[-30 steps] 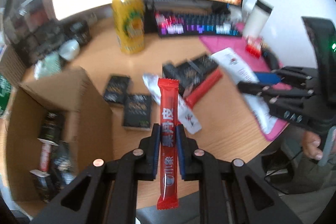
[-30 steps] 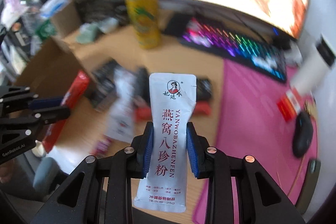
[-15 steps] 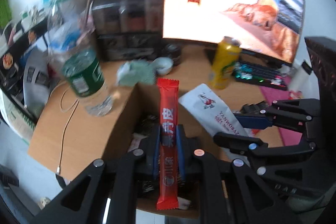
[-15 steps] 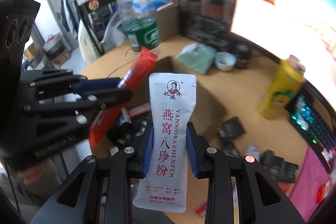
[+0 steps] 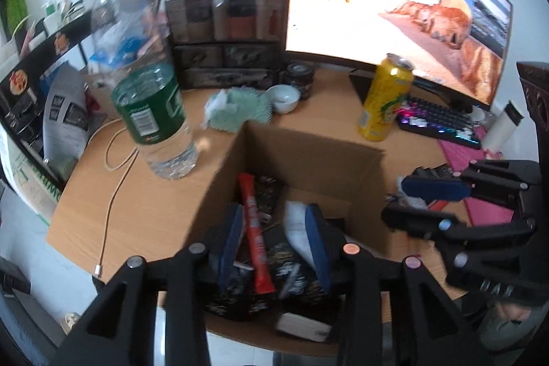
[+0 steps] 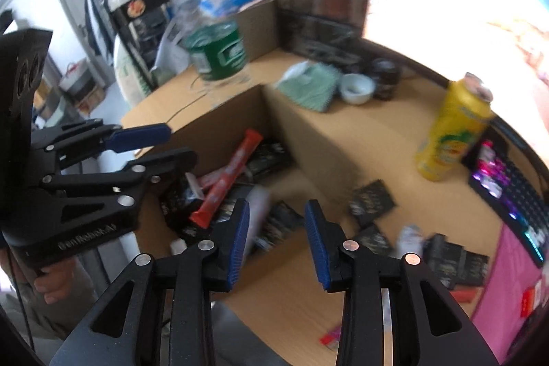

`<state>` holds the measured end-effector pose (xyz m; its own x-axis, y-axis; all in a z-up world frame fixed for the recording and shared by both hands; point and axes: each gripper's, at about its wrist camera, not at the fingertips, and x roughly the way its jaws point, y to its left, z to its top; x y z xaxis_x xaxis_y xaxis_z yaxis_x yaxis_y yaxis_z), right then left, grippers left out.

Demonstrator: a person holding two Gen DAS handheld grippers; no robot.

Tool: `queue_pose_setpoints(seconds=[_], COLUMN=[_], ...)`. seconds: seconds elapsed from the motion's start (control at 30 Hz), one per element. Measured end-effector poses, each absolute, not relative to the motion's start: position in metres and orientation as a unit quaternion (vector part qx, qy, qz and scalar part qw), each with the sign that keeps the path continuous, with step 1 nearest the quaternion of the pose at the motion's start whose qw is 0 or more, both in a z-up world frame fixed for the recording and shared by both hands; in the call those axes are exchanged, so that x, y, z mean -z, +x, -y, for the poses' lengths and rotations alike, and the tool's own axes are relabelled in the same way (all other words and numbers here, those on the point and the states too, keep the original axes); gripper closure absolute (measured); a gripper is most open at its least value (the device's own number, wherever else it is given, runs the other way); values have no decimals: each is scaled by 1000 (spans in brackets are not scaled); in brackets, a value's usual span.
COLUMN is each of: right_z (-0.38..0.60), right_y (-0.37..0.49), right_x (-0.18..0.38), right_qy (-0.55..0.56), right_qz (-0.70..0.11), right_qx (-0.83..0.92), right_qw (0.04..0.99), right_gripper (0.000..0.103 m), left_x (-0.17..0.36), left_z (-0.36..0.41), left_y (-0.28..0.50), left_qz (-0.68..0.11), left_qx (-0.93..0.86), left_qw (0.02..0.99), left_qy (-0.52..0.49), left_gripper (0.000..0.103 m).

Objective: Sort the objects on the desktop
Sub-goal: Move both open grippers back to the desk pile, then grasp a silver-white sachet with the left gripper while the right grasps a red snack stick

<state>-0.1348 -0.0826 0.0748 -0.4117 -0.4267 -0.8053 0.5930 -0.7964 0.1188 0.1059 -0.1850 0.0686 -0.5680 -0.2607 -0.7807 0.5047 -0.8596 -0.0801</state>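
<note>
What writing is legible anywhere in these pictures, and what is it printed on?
"GenRobot.AI", roughly, blurred: on the body of the left gripper, seen in the right wrist view.
Green bottle label: print too blurred to read.
Red stick packet in the cardboard box: characters unreadable.
Yellow can: no legible text.

We count 1 open brown cardboard box (image 5: 308, 150), 1 yellow drink can (image 5: 386, 98), 1 clear green-label plastic bottle (image 5: 151, 105), 1 small white ceramic bowl (image 5: 284, 97), approx. 5 dark foil sachets (image 6: 372, 198) on desk.
</note>
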Motion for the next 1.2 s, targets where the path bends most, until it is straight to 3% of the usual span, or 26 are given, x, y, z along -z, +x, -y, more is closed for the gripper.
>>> queue_pose_setpoints(seconds=[0.3, 0.6, 0.83, 1.2], right_z=[-27, -117, -132, -108], right_y=[-142, -171, -202, -233], right_x=[-55, 45, 58, 62], right_qy=[473, 571, 581, 589], right_qz=[-60, 10, 72, 49], right_qx=[857, 814, 804, 804], right_qw=[195, 103, 100, 66], right_gripper=[68, 68, 68, 62], left_x=[-84, 8, 29, 30], left_z=[102, 39, 37, 52], left_y=[53, -38, -55, -53], left_qz=[-100, -86, -80, -87], left_qx=[894, 841, 829, 831], left_qw=[126, 55, 56, 53], left_qy=[419, 531, 550, 547], left_gripper=[59, 59, 59, 59])
